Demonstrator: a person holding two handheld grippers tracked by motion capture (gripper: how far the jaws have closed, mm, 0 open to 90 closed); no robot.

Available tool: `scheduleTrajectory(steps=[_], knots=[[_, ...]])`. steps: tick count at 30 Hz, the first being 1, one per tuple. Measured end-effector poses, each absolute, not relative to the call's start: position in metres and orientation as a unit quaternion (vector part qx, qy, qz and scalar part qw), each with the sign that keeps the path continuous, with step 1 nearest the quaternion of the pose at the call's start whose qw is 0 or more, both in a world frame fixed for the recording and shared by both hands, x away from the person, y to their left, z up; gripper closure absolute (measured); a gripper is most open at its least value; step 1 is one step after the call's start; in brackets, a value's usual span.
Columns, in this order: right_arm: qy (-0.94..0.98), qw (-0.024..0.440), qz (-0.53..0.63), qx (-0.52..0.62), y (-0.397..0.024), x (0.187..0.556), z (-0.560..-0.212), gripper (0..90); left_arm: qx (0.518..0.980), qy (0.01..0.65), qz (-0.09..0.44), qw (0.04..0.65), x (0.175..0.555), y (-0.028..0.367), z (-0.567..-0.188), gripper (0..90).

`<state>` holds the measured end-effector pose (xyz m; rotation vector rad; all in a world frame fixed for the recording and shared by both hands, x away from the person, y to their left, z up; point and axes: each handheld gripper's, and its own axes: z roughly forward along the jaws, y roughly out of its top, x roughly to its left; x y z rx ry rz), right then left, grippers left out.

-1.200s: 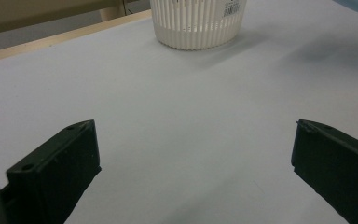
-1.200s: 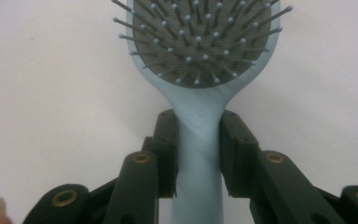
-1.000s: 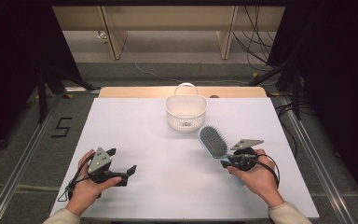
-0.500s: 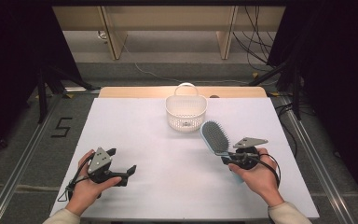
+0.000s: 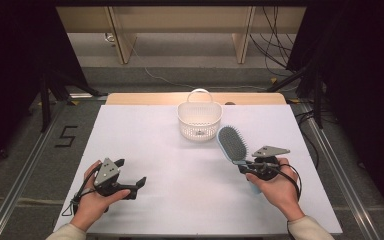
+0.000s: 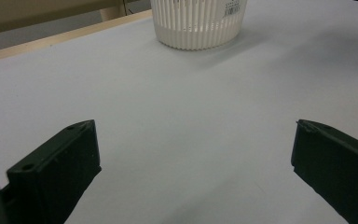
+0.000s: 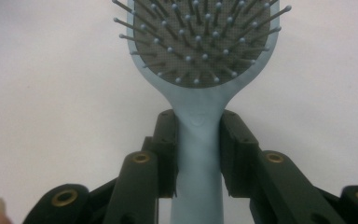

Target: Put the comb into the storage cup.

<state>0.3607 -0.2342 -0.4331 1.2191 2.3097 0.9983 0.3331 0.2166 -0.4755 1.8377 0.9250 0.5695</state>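
Just beside the white basket (image 5: 199,120), the right gripper (image 5: 250,167) pinches the blue hairbrush (image 5: 231,144) by its handle, lifted but not yet dropped in, while the left gripper (image 5: 130,186) rests spread wide.

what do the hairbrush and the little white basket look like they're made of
Hairbrush: probably smooth, matte light blue plastic; grey cushion pad with thin ball-tipped pins. Basket: likely molded white plastic, slightly glossy, with slotted ribbed walls and a hoop handle.

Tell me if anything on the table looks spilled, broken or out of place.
Nothing stands out. The white basket stands upright at the far edge, the right gripper clamps the blue hairbrush squarely by its handle, and the left gripper sits open over bare table.
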Motion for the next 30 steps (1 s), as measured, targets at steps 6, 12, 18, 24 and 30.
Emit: scheduleTrajectory(steps=[6,12,18,24,30], knots=[[0.810,0.173,0.356,0.432,-0.2356,0.3616,-0.4328,70.7,0.754,0.379,0.234,0.482,0.3331,0.2166,-0.4755,0.5],[0.805,0.177,0.362,0.434,-0.2359,0.3613,-0.4312,70.7,0.754,0.379,0.234,0.482,0.3332,0.2166,-0.4755,0.5],[0.799,0.185,0.370,0.436,-0.2377,0.3617,-0.4290,70.7,0.754,0.379,0.234,0.482,0.3331,0.2164,-0.4755,0.5],[0.794,0.188,0.375,0.439,-0.2388,0.3622,-0.4282,70.7,0.754,0.379,0.234,0.482,0.3333,0.2165,-0.4756,0.6],[0.791,0.191,0.379,0.440,-0.2392,0.3625,-0.4271,70.7,0.754,0.380,0.234,0.482,0.3332,0.2165,-0.4756,0.6]])
